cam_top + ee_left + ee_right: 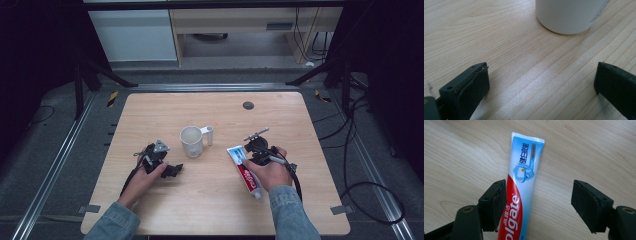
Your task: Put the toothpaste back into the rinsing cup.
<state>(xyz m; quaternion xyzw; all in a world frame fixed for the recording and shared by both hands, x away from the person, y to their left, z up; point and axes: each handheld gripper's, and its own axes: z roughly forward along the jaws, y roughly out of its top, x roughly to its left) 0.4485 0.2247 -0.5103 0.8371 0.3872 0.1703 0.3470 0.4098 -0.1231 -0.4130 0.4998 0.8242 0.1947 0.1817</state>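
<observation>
while the right tongs [537, 202] straddle toothpaste [522, 185], mug [192, 141] stands.

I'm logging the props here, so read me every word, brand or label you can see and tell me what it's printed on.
"Colgate", white letters on the red part of the toothpaste tube.
Chinese characters on the tube, beside the brand and on its blue upper part: too small to read surely.
White mug: no text seen.

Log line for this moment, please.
left gripper: open, near mug | right gripper: open around toothpaste tube, flat on table
</observation>
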